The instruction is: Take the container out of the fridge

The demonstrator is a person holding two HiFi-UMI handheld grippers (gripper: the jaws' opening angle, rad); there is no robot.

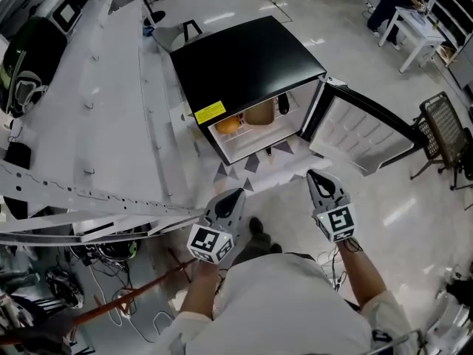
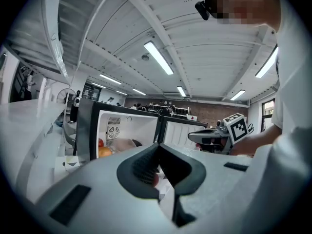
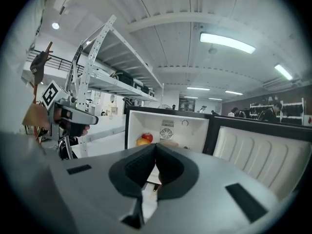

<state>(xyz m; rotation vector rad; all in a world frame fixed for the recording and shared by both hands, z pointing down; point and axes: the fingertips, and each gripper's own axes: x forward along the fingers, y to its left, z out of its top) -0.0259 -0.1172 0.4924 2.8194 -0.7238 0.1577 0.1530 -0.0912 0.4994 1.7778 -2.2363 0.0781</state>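
Note:
A black mini fridge [image 1: 244, 58] stands on the floor with its door [image 1: 355, 128] swung open to the right. On its shelf sits a pale, tan container [image 1: 259, 113], seen small in the left gripper view as the container [image 2: 124, 144] and in the right gripper view as the container [image 3: 167, 142]. My left gripper [image 1: 236, 195] and my right gripper [image 1: 316, 176] are held side by side in front of the fridge, well short of it. Both point at the opening. The left gripper [image 2: 158, 147] is shut and empty; the right gripper [image 3: 155, 146] is shut and empty too.
An orange fruit [image 1: 228, 124] and a red apple [image 3: 146, 137] lie left of the container; a dark item [image 1: 283, 103] is to its right. White metal shelving [image 1: 111, 124] runs along the left. A white table [image 1: 414, 32] and a dark chair [image 1: 443, 128] stand at the right.

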